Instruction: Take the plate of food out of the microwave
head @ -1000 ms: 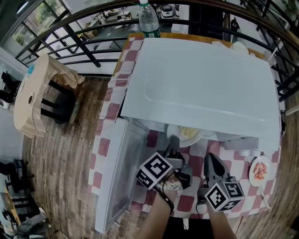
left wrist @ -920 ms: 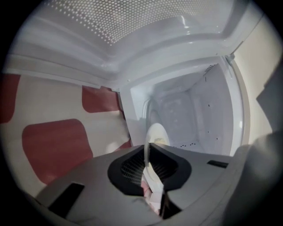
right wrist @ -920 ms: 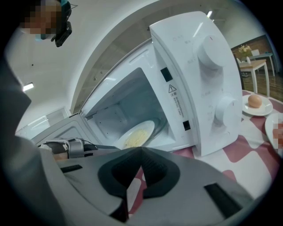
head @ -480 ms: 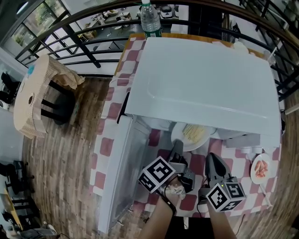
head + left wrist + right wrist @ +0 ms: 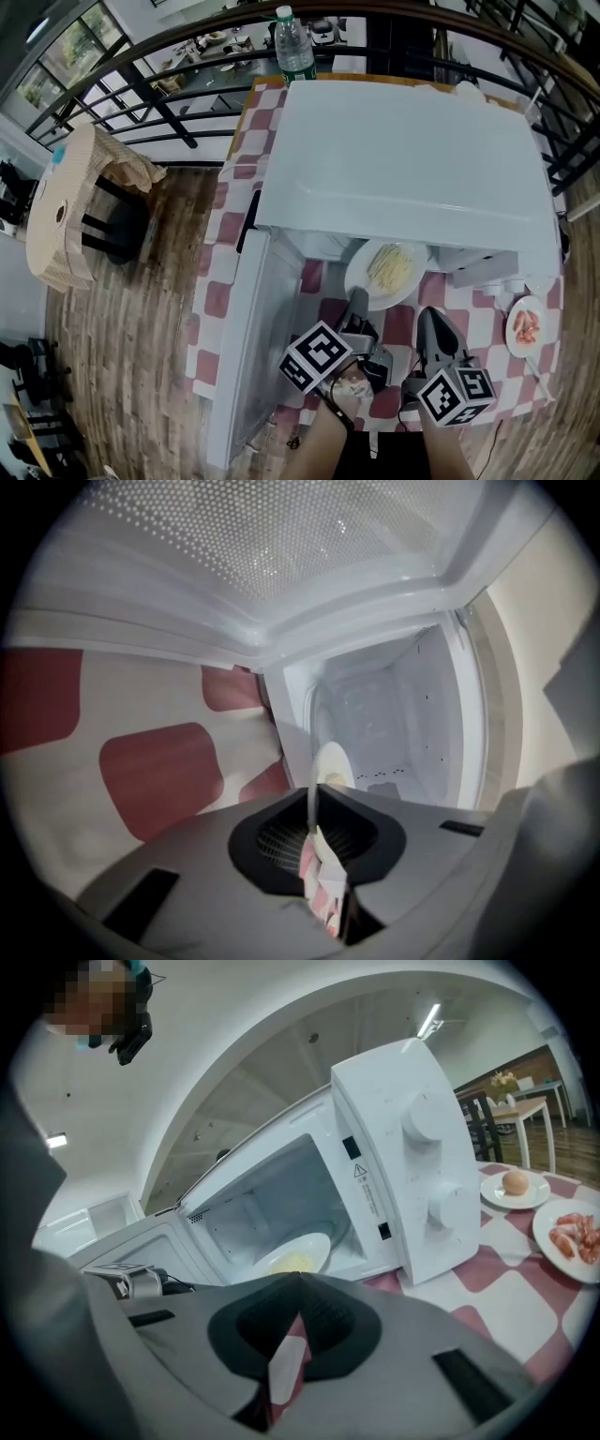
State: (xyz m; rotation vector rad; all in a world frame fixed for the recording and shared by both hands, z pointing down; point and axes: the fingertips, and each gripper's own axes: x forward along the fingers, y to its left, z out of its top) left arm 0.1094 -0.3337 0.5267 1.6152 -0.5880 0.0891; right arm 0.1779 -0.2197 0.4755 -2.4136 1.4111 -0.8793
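The white microwave [image 5: 403, 159] stands on a red-and-white checked table, its door [image 5: 246, 347] swung open to the left. A white plate of yellow food [image 5: 390, 270] sticks most of the way out of the front opening. My left gripper [image 5: 356, 300] is shut on the plate's near rim. In the left gripper view the plate [image 5: 330, 766] runs edge-on between the jaws of the left gripper [image 5: 314, 803], with the empty cavity [image 5: 394, 714] behind. My right gripper [image 5: 427, 317] hangs shut and empty to the plate's right. From the right gripper [image 5: 300, 1279] the plate [image 5: 292, 1258] shows in the microwave [image 5: 412, 1166] opening.
A plate of red meat [image 5: 523, 328] lies on the table right of the microwave, and a plate with an egg [image 5: 514, 1185] lies farther back. A water bottle [image 5: 292, 47] stands behind the microwave. A chair [image 5: 80, 202] stands on the wooden floor at left.
The plate has slid out of the microwave toward me with the left gripper on its rim, so more of it shows. The right gripper has barely moved.
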